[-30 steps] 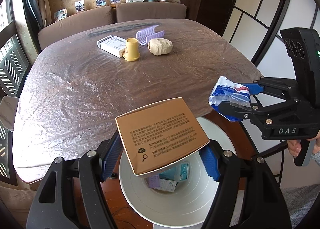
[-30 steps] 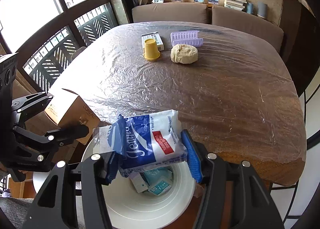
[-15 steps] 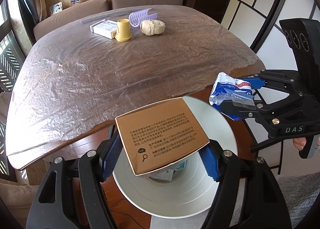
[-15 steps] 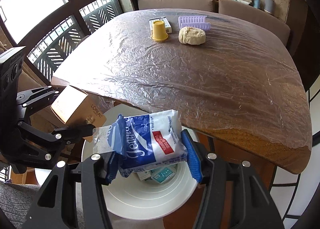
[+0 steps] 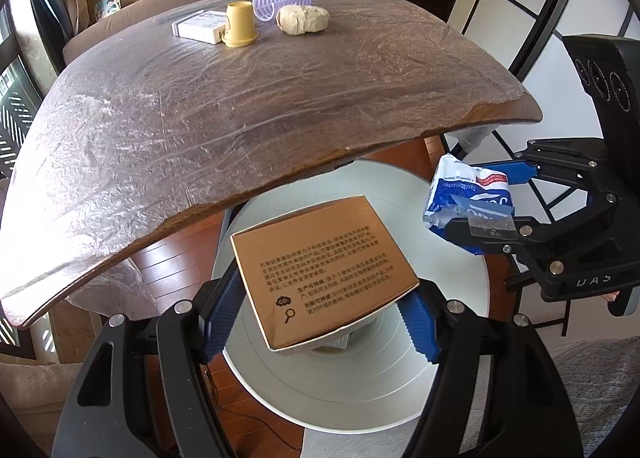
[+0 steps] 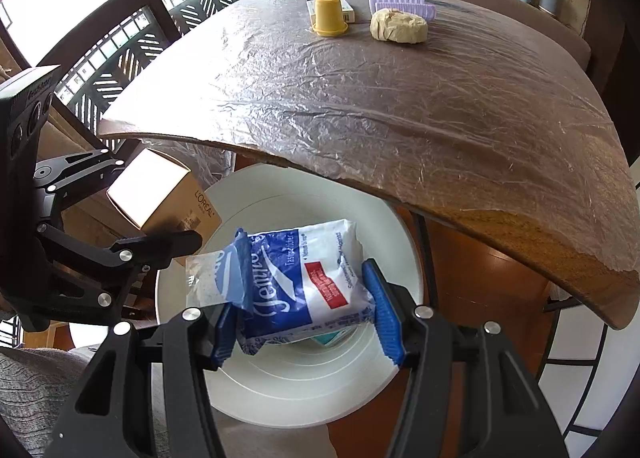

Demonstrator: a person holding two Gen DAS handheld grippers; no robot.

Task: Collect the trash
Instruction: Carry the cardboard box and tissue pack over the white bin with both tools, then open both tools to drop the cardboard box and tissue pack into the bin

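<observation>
My left gripper [image 5: 320, 314] is shut on a brown cardboard box [image 5: 320, 270] and holds it over the open white bin [image 5: 360, 390] on the floor. The box also shows in the right wrist view [image 6: 164, 198]. My right gripper [image 6: 304, 314] is shut on a blue and white tissue pack [image 6: 304, 282], above the same bin [image 6: 300, 390]. The pack also shows in the left wrist view [image 5: 468, 198], over the bin's right rim. Some packets lie at the bin's bottom.
The foil-covered table [image 5: 240, 110] overhangs the bin's far side. At its far end stand a yellow cup [image 5: 239, 26], a white box [image 5: 200, 27], a purple rack [image 5: 280, 4] and a beige crumpled lump [image 5: 304, 19]. A sofa and windows lie beyond.
Both grippers have pulled back from the table and sunk lower over the bin, each still holding its item. More of the bin shows beneath the table edge.
</observation>
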